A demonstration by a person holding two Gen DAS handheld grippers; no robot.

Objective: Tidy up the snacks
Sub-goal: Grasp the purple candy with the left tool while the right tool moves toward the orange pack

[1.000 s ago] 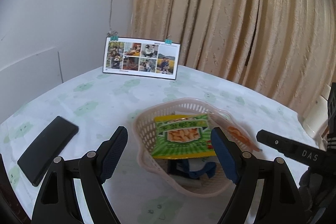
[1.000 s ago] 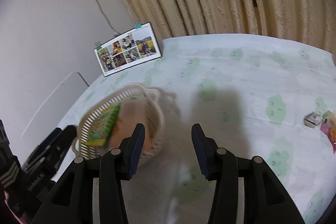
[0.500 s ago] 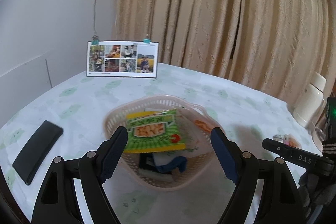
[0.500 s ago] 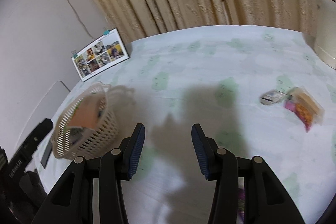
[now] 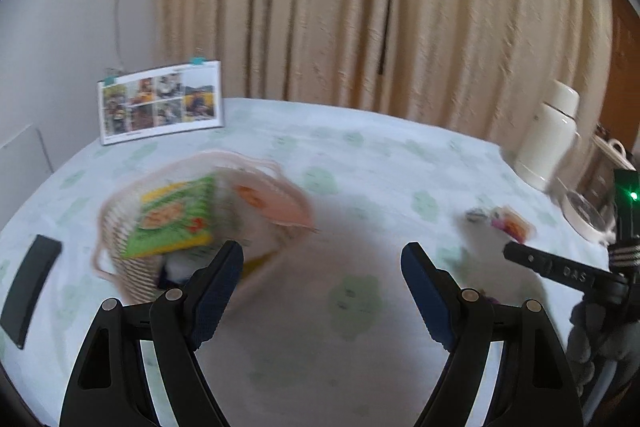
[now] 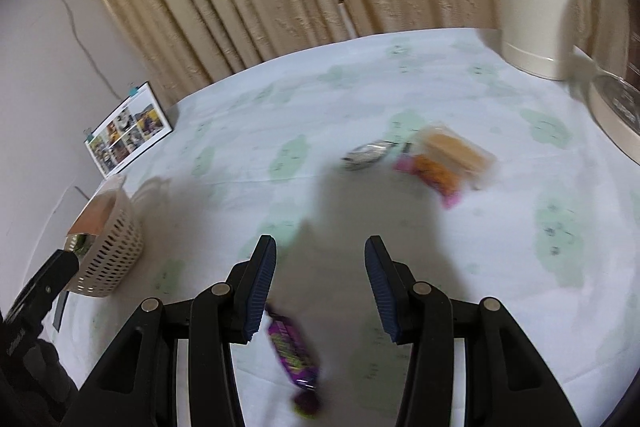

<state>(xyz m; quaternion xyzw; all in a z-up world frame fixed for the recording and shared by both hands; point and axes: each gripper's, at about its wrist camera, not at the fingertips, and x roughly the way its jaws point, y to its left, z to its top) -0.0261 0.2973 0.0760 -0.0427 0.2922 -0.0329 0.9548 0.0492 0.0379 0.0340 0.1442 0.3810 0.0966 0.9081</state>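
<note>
Left gripper (image 5: 322,263), jaws wide apart and empty, sits low in the frame; the basket (image 5: 116,251) at centre left is blurred, a green snack bag (image 5: 174,223) tilted in it. A pink-orange packet (image 5: 514,227) lies at right.

Right gripper (image 6: 320,269), jaws spread, nothing between. The purple candy bar (image 6: 292,351) lies below the left finger, long axis running upper left to lower right. Basket (image 6: 110,261) at left edge.

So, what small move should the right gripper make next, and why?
Probably lower the right gripper onto the purple candy wrapper. Its fingers are open and empty, the wrapper lies on the tablecloth just below them, and it is the closest snack outside the basket.
</note>
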